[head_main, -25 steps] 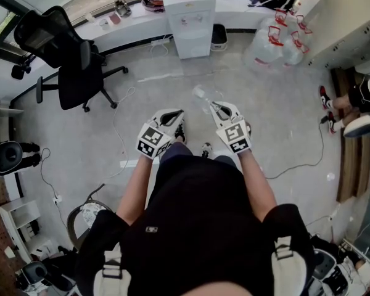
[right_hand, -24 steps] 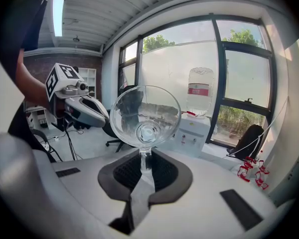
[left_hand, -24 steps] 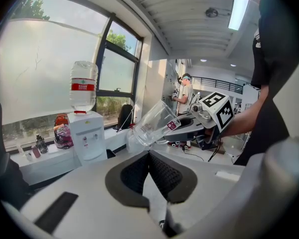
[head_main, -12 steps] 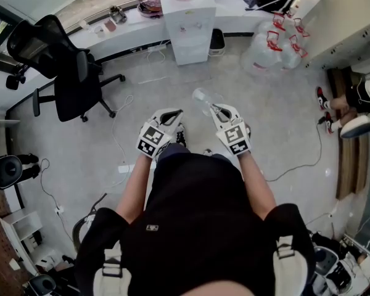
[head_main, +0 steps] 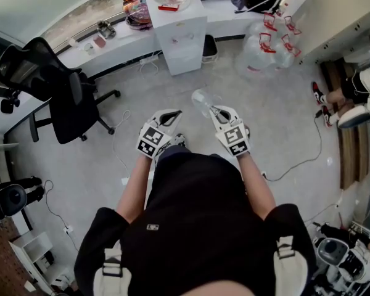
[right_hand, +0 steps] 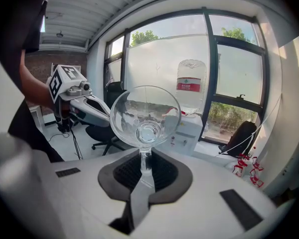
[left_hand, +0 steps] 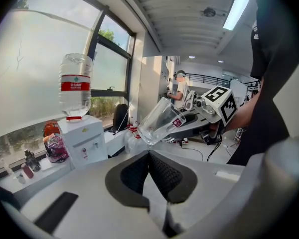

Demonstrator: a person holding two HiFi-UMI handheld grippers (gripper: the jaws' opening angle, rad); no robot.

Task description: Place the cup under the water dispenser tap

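Note:
A clear plastic cup (head_main: 201,99) is tilted in mid-air in front of me, my right gripper (head_main: 214,111) shut on its wall. In the right gripper view the cup (right_hand: 145,116) fills the middle, its rim pinched at my right gripper (right_hand: 145,156). The white water dispenser (head_main: 184,32) with a big bottle on top stands ahead against the window counter; its taps (right_hand: 177,142) show small behind the cup. My left gripper (head_main: 176,113) hangs beside the right one, jaws together and empty. The left gripper view shows the cup (left_hand: 159,121), the dispenser (left_hand: 84,143) and my left gripper (left_hand: 149,156).
A black office chair (head_main: 55,85) stands left of the way to the dispenser. Several empty water jugs (head_main: 268,42) lie to its right. A cable (head_main: 296,159) runs over the floor at right, near a seated person's legs (head_main: 351,103). A counter (head_main: 111,39) lines the window.
The dispenser, chair and jugs have slid down and nearer in the head view as I walk toward them. Both grippers keep their pose, the cup still held.

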